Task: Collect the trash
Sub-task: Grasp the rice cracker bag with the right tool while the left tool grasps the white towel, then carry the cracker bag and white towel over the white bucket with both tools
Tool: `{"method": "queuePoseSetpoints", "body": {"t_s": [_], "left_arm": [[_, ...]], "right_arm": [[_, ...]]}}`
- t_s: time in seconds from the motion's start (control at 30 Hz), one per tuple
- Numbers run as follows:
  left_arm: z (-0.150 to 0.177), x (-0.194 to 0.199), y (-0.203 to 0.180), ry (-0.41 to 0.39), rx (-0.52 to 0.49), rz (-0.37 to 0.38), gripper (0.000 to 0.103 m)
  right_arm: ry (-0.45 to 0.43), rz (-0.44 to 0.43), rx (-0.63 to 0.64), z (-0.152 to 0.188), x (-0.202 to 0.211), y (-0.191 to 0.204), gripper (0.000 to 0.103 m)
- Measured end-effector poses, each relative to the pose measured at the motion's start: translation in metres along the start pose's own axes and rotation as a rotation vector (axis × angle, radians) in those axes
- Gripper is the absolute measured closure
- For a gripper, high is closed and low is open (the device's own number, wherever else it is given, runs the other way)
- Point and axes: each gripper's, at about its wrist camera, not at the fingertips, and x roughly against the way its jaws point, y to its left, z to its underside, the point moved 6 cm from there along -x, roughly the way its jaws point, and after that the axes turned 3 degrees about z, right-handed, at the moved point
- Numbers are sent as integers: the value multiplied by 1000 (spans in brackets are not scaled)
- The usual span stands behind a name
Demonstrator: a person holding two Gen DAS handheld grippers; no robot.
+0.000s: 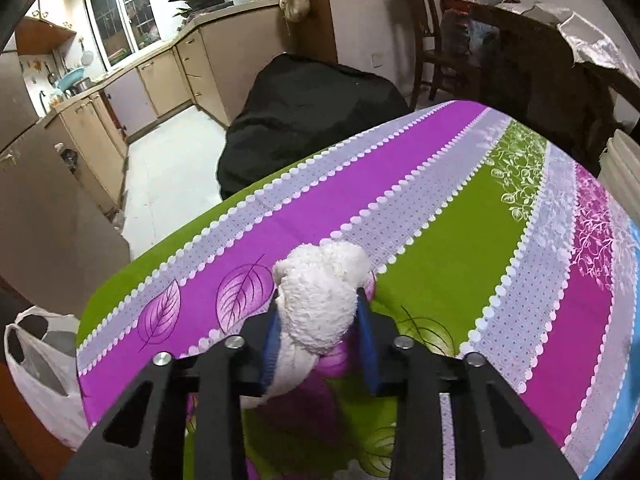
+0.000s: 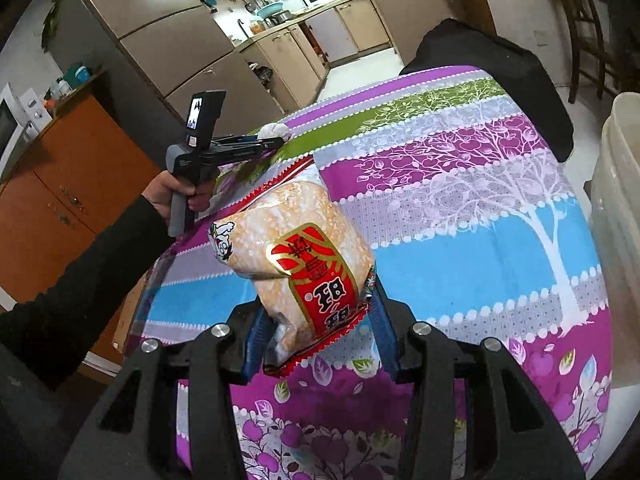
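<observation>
left wrist: left gripper clamped tight on the white tissue wad, lifted just over the tablecloth; white plastic bag hangs beside the table edge, so carry there, keep squeeze | right wrist: right gripper pinching the snack packet by its lower end above the cloth; packet tilts, hold firm, don't swing

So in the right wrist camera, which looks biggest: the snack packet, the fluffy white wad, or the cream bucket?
1. Snack packet, though it's nearest the camera
2. Cream bucket, partly cut off
3. Fluffy white wad
</observation>
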Motion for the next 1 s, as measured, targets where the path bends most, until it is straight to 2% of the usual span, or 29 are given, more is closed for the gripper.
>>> {"method": "queuePoseSetpoints", "body": {"t_s": [0.07, 0.13, 0.2, 0.33, 0.4, 0.5, 0.6, 0.7, 0.83, 1.0], "left_arm": [[2, 7, -8, 9, 7, -10, 72], [4, 30, -25, -31, 15, -31, 72], [8, 58, -41, -71, 51, -85, 72], [24, 106, -72, -101, 151, -230, 72], [36, 128, -93, -126, 174, -258, 72], [57, 150, -122, -134, 234, -258, 72], [71, 166, -151, -141, 228, -297, 72], [79, 179, -174, -145, 206, -300, 72], [70, 186, -207, -159, 162, -294, 72], [38, 192, -244, -200, 92, -273, 72]], "right_arm": [[-17, 22, 6, -1, 1, 3, 59], [-30, 47, 9, -3, 4, 4, 59], [-49, 104, 24, -6, 10, 1, 59], [-57, 160, 24, -7, 17, 0, 59], [-58, 180, 25, -3, 20, -1, 59], [-40, 196, 26, 9, 21, 0, 59], [-18, 193, 28, 28, 22, 2, 59], [-1, 192, 28, 42, 23, 1, 59], [1, 205, 28, 50, 34, -4, 59], [-62, 235, 40, 29, 74, -16, 59]]}}
